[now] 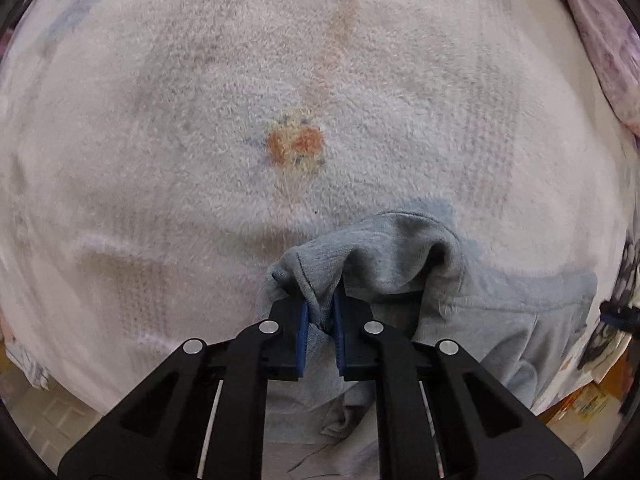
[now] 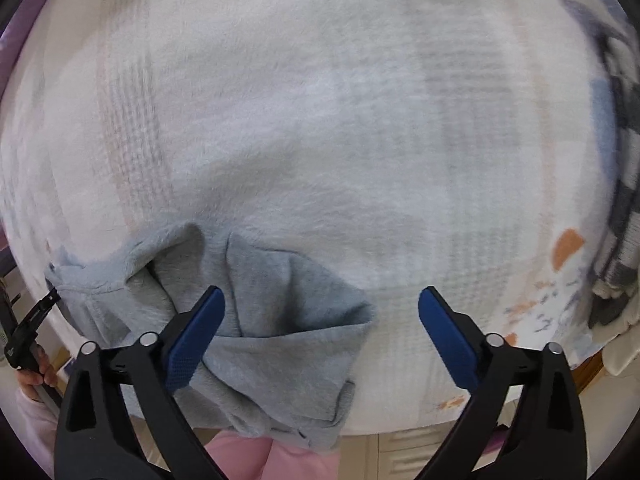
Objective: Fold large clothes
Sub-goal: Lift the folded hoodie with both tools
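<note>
A light grey-blue garment (image 1: 400, 264) lies bunched on a fluffy white blanket (image 1: 240, 100) with a small orange motif. My left gripper (image 1: 320, 312) points down and is shut on a raised fold of the garment; cloth is pinched between its blue pads. In the right wrist view the same garment (image 2: 280, 320) lies crumpled near the blanket's front edge. My right gripper (image 2: 320, 320) hovers over it, its jaws wide open, with the cloth below them and not pinched.
A purple-patterned cloth (image 1: 600, 40) lies at the upper right of the left view. A grey-and-white checked cloth (image 2: 616, 240) lies at the right. A hand in a pale sleeve (image 2: 32, 384) holds the other gripper at the left edge. Pink cloth (image 2: 256, 460) shows below the blanket's edge.
</note>
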`<state>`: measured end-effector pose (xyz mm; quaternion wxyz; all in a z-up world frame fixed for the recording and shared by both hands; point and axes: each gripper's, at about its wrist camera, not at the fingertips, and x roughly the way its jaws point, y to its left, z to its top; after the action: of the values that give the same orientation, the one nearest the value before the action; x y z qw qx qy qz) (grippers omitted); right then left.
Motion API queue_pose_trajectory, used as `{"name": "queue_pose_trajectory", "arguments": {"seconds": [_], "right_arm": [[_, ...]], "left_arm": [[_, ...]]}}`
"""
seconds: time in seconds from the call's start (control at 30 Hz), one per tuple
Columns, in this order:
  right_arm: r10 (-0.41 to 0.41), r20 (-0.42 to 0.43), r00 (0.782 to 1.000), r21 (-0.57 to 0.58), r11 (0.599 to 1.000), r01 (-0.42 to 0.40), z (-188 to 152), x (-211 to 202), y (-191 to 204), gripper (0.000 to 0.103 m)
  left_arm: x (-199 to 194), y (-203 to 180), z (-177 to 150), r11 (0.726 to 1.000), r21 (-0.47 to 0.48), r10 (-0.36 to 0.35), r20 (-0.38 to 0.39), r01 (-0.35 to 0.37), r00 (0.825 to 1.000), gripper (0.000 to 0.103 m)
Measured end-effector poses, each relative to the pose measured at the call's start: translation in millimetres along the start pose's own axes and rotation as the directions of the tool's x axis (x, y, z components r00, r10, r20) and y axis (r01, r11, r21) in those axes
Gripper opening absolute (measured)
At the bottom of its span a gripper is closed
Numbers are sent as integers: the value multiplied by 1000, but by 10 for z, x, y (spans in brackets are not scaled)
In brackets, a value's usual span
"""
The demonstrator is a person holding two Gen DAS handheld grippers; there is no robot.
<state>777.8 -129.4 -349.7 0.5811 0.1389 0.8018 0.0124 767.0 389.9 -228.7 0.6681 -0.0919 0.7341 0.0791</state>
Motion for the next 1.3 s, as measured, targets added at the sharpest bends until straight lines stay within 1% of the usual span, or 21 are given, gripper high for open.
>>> {"name": "queue_pose_trajectory", "arguments": {"seconds": [0.07,0.17,0.2,0.23,0.27,0.33,0.37,0.4,0.43,0.47,0.5,0.53,0.63,0.7,0.77,0.83,1.03,1.1,1.17,1.2,1.3], "right_arm": [[3,-29,1000,18,1000,-3,75,91,64,94],[49,-62,997,8,999,-48,230,299,215,94],[43,-83,996,3,999,-43,257,400,242,96],[20,-90,996,-4,1000,-21,285,458,259,96],[-27,-76,997,-18,1000,26,305,498,309,96],[-63,-64,996,-23,998,62,351,481,399,92],[-45,-57,997,-22,999,43,353,444,409,75],[-28,-42,999,-27,999,27,342,369,429,64],[-23,-31,999,-26,999,22,303,315,455,37],[32,-28,999,-8,999,-32,301,249,415,13],[105,-29,994,24,994,-104,290,200,367,12],[113,-13,994,41,993,-112,266,153,346,11],[119,25,993,81,989,-121,208,66,293,11],[121,82,989,103,986,-129,127,-39,276,11],[110,113,988,103,987,-121,11,-127,317,11],[100,143,985,90,989,-114,-205,-186,354,11],[111,179,978,66,990,-125,-462,-544,384,11],[111,201,973,59,990,-125,-729,-536,300,11],[122,216,969,59,989,-137,-875,-619,230,11],[128,224,966,64,987,-146,-1010,-594,215,11],[146,256,956,63,984,-167,-1242,-648,257,11]], "left_arm": [[-59,49,-2,1000,6,-2,9,2,1000,11],[-112,34,-5,1000,5,2,27,-2,1000,11],[-115,21,-15,1000,7,6,28,-6,1000,11],[-116,19,-25,1000,7,12,32,-12,999,11],[-115,20,-42,1000,6,15,34,-16,999,11],[-124,-7,-53,1000,7,24,37,-25,999,11],[-132,-20,-52,1000,6,25,38,-25,999,11],[-131,-43,-86,1000,4,24,39,-25,999,11],[-144,-45,-88,1000,3,24,40,-24,999,11],[-159,-45,-94,1000,3,24,40,-24,999,11],[-183,-25,-126,1000,6,24,43,-24,999,11],[-201,-10,-136,1000,8,25,44,-25,999,11],[-275,-95,-164,1000,12,23,57,-24,998,11],[-324,-137,-157,1000,15,24,63,-25,998,11],[-396,-146,-191,1000,18,22,72,-24,997,11],[-474,-134,-204,999,24,22,79,-24,997,11],[-702,-229,-337,998,36,45,116,-49,992,11],[-722,-239,-427,998,27,47,129,-51,990,11],[-762,-230,-539,999,6,44,147,-46,988,11],[-796,-215,-594,999,2,42,156,-43,987,11],[-887,-206,-742,999,16,37,184,-40,982,11]]}}
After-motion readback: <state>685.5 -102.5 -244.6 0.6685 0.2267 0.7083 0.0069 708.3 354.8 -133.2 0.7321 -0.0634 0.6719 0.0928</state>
